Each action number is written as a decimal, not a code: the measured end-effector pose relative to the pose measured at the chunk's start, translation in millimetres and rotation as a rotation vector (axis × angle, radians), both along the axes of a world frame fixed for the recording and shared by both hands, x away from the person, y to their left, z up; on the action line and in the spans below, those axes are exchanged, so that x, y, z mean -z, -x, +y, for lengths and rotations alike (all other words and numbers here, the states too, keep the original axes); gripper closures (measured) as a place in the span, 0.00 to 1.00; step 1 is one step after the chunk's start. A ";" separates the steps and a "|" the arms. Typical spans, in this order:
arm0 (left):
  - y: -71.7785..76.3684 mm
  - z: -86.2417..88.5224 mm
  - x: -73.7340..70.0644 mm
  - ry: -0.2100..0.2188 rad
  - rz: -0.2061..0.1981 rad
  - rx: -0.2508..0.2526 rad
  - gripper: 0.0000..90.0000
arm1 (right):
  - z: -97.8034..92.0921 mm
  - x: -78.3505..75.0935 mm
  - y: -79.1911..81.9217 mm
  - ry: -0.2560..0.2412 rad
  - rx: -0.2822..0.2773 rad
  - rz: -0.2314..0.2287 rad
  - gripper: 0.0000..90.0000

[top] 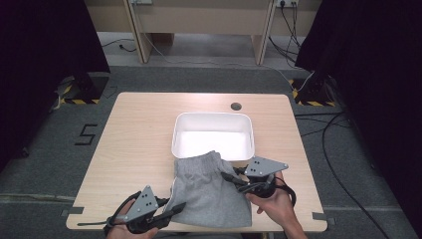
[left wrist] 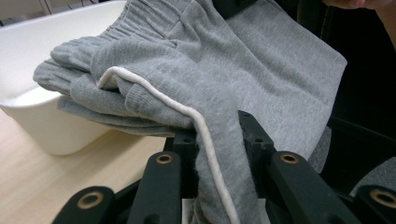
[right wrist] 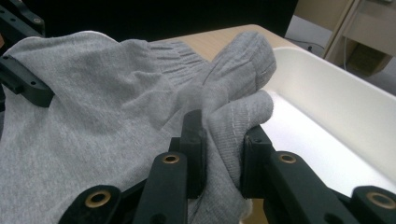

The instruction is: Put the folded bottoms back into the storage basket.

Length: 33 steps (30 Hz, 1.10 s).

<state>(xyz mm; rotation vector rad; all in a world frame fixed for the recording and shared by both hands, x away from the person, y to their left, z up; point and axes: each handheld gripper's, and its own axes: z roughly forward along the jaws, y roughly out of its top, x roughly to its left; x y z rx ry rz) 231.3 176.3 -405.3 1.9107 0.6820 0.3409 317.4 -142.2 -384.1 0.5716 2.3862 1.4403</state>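
Both tongs, left (left wrist: 215,140) and right (right wrist: 223,140), are gripping the grey shorts (top: 209,191) lying on the desk (top: 134,139) against the white tub (top: 213,135); lifting evenly is advised to keep folds intact

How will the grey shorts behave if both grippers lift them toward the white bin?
The grey shorts will probably sag between the left gripper and right gripper, since the folds already droop. The soft knit bunched in both jaws likely won't slip.
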 end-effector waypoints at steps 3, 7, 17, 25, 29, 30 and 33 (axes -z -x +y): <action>-1.3 1.7 -9.7 0.004 -0.020 0.005 0.80 | 1.5 -11.3 -1.7 0.008 -0.009 -0.019 0.84; -7.1 3.7 -19.3 0.012 -0.031 -0.001 0.80 | 3.9 -23.1 -7.7 0.007 -0.013 -0.029 0.84; -37.9 6.0 -31.0 0.007 -0.025 -0.021 0.80 | 8.5 -34.2 -37.7 0.033 -0.007 -0.031 0.84; -64.7 3.9 -37.0 0.012 -0.032 -0.051 0.80 | 9.7 -42.1 -60.5 0.043 0.016 -0.038 0.84; -78.5 0.1 -38.9 0.018 -0.031 -0.062 0.80 | 8.7 -45.3 -73.1 0.050 0.032 -0.037 0.84; -82.7 -0.7 -39.5 0.021 -0.030 -0.066 0.80 | 8.2 -46.4 -76.0 0.042 0.037 -0.035 0.84; -91.9 -1.6 -40.4 0.033 -0.031 -0.080 0.80 | 7.1 -49.4 -86.0 0.043 0.046 -0.033 0.84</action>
